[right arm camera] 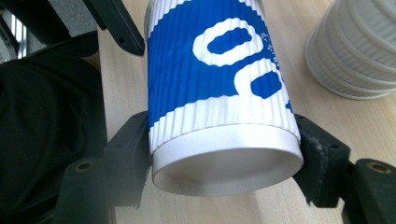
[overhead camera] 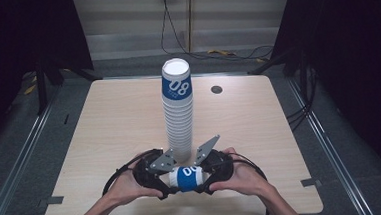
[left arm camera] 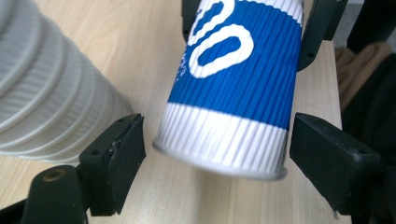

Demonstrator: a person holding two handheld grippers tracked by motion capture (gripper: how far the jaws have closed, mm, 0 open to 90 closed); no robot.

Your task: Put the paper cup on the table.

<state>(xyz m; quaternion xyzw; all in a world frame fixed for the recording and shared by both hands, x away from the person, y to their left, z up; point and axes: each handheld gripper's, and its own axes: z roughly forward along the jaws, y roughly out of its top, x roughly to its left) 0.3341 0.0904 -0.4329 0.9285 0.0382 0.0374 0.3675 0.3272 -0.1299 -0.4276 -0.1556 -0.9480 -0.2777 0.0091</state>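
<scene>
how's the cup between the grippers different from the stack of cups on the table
The single cup lies on its side, in the air between the hands; the stack stands upright on the table.
The single cup is alone and short; the stack is many nested cups, a tall tower.
The right gripper clamps the single cup near its rim; the stack is untouched.
Both show ribbed white walls and a blue band with white numerals.

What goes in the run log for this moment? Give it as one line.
right gripper: shut on blue cup, near its rim | left gripper: jaws open around cup's base, gaps both sides | cup stack: upright on table
</scene>
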